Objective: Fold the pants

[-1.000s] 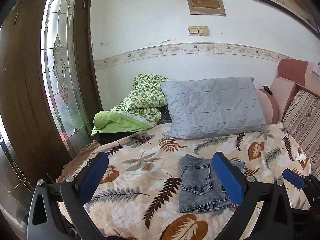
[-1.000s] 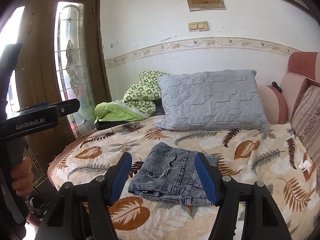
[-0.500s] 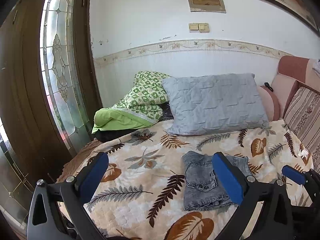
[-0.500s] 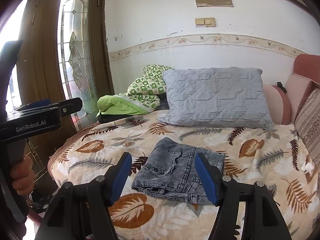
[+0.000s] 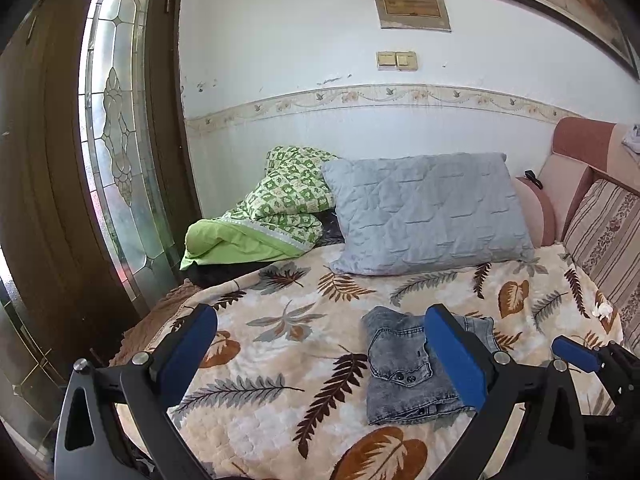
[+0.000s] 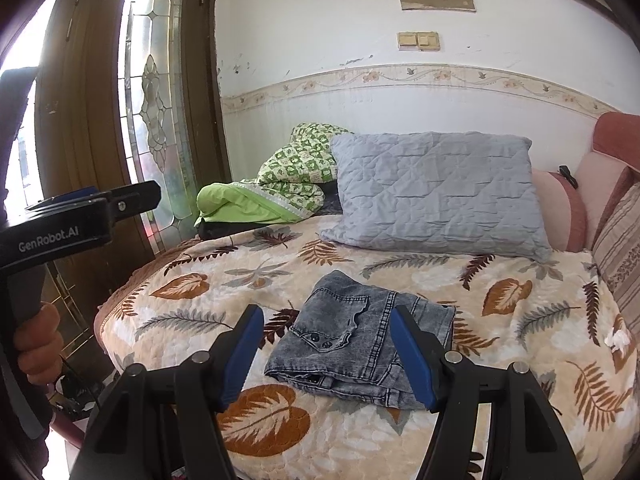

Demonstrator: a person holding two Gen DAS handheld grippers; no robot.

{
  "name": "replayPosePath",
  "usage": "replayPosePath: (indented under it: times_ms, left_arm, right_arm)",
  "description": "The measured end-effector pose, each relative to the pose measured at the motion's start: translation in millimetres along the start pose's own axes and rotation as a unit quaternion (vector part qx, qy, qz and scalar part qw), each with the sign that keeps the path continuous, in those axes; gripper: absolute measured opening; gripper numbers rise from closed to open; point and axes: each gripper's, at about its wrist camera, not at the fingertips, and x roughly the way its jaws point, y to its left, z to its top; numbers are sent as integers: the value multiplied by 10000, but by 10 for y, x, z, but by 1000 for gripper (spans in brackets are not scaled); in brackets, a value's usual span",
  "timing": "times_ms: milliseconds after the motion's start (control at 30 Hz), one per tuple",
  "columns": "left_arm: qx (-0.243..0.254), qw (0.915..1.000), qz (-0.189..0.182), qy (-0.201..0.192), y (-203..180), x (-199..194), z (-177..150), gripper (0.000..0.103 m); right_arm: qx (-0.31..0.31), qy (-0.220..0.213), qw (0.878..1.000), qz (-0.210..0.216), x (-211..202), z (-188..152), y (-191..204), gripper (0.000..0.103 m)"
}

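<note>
The grey denim pants (image 6: 352, 340) lie folded into a compact rectangle on the leaf-print bedspread (image 6: 520, 340); they also show in the left wrist view (image 5: 404, 368). My left gripper (image 5: 320, 352) is open and empty, held above the bed's near edge, left of the pants. My right gripper (image 6: 326, 356) is open and empty, held back from the pants, which show between its blue pads. The right gripper's tip shows in the left wrist view (image 5: 576, 354), and the left gripper's body in the right wrist view (image 6: 76, 220).
A grey quilted pillow (image 6: 436, 192) and a green patterned blanket (image 6: 280, 188) lie at the back against the wall. A striped cushion (image 5: 608, 240) and pink headboard (image 5: 568, 164) stand on the right. A wooden door with glass panel (image 5: 116, 140) is on the left.
Both grippers have drawn back slightly and risen, so the pants sit a little farther away in both views. The pants have not moved. Both grippers stay open.
</note>
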Motion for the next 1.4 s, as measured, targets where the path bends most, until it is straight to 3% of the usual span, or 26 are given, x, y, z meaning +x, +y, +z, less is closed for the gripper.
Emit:
replayPosePath:
  times_ms: [900,1400]
  left_arm:
    - [-69,9997,-232,-56,2,-21,-15,103]
    - [-108,9993,-360,6,20,44,-84,103]
  right_arm:
    - [-79,-59,9999,17,13,21,87,69]
    - [-79,-138,9996,-222,16,118,128,69]
